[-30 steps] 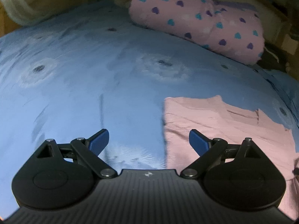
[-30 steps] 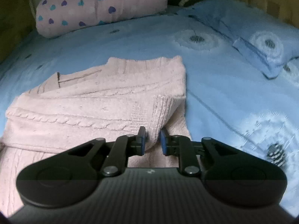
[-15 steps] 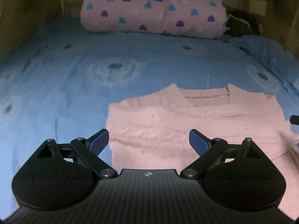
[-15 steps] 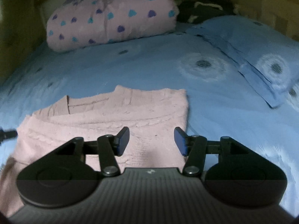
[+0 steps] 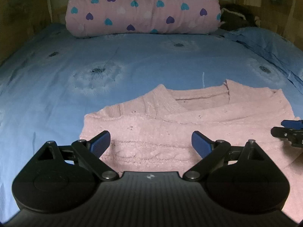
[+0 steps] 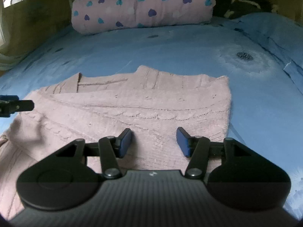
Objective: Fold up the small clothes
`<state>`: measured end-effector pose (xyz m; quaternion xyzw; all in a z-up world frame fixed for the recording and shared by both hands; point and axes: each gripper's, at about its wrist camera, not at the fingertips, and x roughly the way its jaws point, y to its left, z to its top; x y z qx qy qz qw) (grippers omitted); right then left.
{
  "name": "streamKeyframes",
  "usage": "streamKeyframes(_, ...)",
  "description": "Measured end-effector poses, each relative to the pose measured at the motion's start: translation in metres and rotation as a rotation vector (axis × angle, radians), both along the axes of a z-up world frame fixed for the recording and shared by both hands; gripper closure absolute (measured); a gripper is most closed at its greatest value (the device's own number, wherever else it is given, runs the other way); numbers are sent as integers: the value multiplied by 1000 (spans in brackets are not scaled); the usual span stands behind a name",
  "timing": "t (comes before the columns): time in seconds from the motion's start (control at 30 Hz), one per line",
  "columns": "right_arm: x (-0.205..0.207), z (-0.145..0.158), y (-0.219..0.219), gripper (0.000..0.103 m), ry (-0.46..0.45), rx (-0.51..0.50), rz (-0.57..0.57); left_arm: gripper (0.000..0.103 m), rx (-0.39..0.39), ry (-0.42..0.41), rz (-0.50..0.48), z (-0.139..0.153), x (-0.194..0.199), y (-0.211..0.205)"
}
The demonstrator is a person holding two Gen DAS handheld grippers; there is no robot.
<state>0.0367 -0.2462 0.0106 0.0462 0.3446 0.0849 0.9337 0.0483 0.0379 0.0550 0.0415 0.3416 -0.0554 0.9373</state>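
Blue dandelion-print bedspread (image 5: 132,62), rolled pink heart-print blanket (image 5: 144,9) at its far end, pink cable-knit sweater (image 6: 132,104) lying partly folded on near side, left gripper (image 5: 151,143) spread wide above sweater, gripping nothing, right gripper (image 6: 153,141) jaws just opened halfway, unloaded, over sweater.

Sweater: pink knit sweater (image 5: 170,124) lying flat on the blue bedspread (image 5: 56,94)
Left gripper (image 5: 151,141): jaws wide — nothing between them
Right gripper (image 5: 289,130): tip only (right edge)
Back: heart-print bundle (image 5: 144,9)
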Motion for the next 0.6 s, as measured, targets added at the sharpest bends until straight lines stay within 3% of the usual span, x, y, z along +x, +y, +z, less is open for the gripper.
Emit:
streamKeyframes(0.03,1,2,1,47,5,0,18,8,0,-1,3,-1,1,0)
streamKeyframes(0.1,-1,3,4,59,8,19,71,8,2,-2,12,-3,5,0)
streamKeyframes(0.13,-3,4,5,81,7,11,82,8,2,-6,17,-3,6,0)
streamKeyframes(0.17,-6,6,7,88,-6,-12,93,8,1,-11,20,-4,6,1)
streamKeyframes(0.3,-19,15,13,91,-70,-64,127,8,-23,-14,19,-5,8,0)
streamKeyframes(0.43,-21,36,4,91,-167,-38,62,8,-58,-46,-11,1,5,-1)
streamKeyframes(0.53,-14,44,-3,91,-192,-44,10,8,-39,-66,-25,0,4,-5)
streamKeyframes(0.6,-7,39,-2,91,-167,-71,-20,8,-1,-21,-12,-11,13,-9)
